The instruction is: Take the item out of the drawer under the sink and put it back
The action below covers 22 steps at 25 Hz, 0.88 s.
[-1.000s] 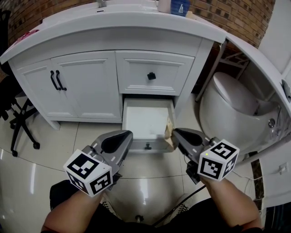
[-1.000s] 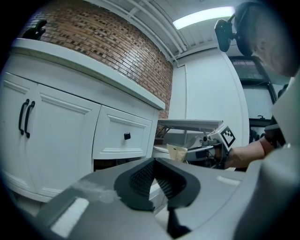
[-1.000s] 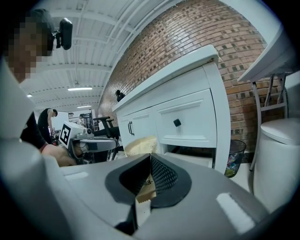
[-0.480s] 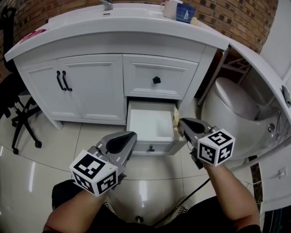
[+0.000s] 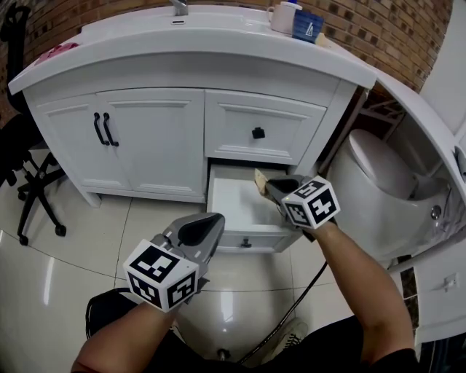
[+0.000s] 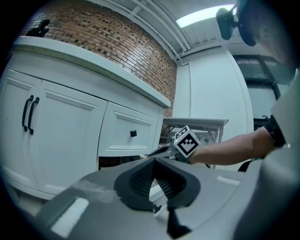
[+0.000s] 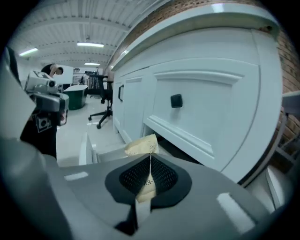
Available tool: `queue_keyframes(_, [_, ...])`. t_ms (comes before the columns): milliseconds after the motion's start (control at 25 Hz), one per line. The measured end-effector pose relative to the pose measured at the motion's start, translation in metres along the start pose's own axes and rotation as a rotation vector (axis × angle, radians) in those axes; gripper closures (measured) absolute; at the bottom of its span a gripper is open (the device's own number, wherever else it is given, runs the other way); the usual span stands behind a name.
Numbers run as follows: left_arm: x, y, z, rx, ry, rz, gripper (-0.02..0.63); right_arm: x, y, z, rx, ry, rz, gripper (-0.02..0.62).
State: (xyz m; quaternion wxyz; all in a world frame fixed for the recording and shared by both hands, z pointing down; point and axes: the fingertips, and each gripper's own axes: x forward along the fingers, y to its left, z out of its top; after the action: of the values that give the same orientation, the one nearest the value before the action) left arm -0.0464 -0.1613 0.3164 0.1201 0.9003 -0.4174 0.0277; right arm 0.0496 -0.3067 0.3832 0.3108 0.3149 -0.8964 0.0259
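Note:
The bottom drawer (image 5: 233, 198) of the white sink cabinet stands pulled open, its inside bare. My right gripper (image 5: 266, 184) hovers over the drawer's right rear corner, shut on a small tan paper packet (image 5: 259, 177). In the right gripper view the packet (image 7: 142, 146) sticks up from between the closed jaws, below the upper drawer's black knob (image 7: 176, 100). My left gripper (image 5: 204, 228) hangs in front of the drawer's front panel, shut with nothing in it. The left gripper (image 6: 153, 169) looks toward the right gripper's marker cube (image 6: 187, 141).
A closed upper drawer (image 5: 258, 128) and double doors with black handles (image 5: 105, 129) flank the open drawer. A white toilet (image 5: 384, 180) stands at the right. A black office chair (image 5: 25, 175) is at the left. A cup and blue box (image 5: 300, 20) sit on the counter.
My right gripper has carried the packet from the drawer's right front edge up and back over the drawer's rear. The left gripper has hardly moved.

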Motion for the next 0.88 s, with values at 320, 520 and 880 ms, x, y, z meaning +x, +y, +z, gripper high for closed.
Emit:
queue_keyframes(320, [0.004,0.005,0.000,-0.004,-0.003,0.002,0.600,0.052,0.009,-0.014,-0.192,0.194,0.050,0.584])
queue_keyframes(520, [0.002,0.007,0.000,-0.016,0.001,0.001,0.600,0.063,0.021,-0.020,-0.304,0.280,0.044,0.515])
queue_keyframes(880, [0.000,0.006,0.000,-0.035,-0.001,-0.012,0.600,0.016,0.033,0.020,-0.266,0.067,-0.016,0.542])
